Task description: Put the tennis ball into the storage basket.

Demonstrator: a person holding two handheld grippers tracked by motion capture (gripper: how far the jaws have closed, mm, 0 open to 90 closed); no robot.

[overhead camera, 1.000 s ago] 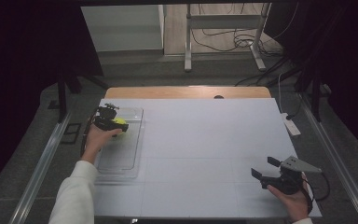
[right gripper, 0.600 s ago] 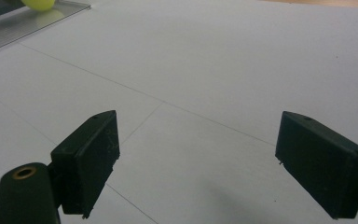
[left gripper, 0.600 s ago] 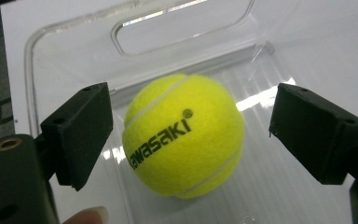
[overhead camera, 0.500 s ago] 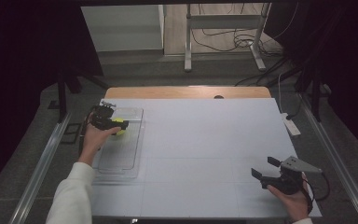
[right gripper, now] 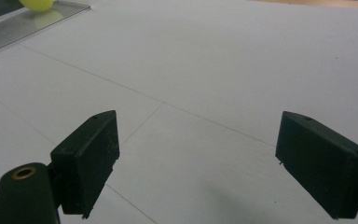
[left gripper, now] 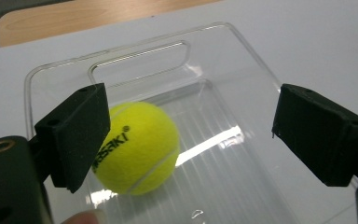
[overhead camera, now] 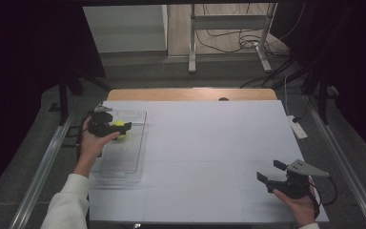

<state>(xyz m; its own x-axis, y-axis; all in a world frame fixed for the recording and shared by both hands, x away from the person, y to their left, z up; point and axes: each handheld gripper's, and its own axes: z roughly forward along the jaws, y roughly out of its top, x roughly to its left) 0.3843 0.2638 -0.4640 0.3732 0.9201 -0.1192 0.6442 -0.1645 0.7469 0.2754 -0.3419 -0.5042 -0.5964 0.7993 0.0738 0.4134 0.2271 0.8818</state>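
A yellow tennis ball (left gripper: 135, 147) lies in the far end of a clear plastic tray (left gripper: 140, 46). My left gripper (left gripper: 191, 130) is open wide over it, and the ball sits close by the left jaw with a broad gap to the right jaw. In the high view the left gripper (overhead camera: 116, 128) hovers over the tray (overhead camera: 124, 162) at the table's left side, with the ball (overhead camera: 119, 125) at its tips. My right gripper (overhead camera: 269, 171) is open near the front right corner, above bare table. Its own view shows the open right gripper (right gripper: 198, 163) with nothing between the jaws.
The white table (overhead camera: 209, 143) has a wooden strip (overhead camera: 186, 94) along its far edge. A white power strip (overhead camera: 297, 127) lies at the right edge. The ball (right gripper: 37, 3) and tray (right gripper: 23, 23) appear far off in the right gripper view.
The left gripper has shifted only slightly over the tray's far end and stays open by the ball. The right gripper has not moved.
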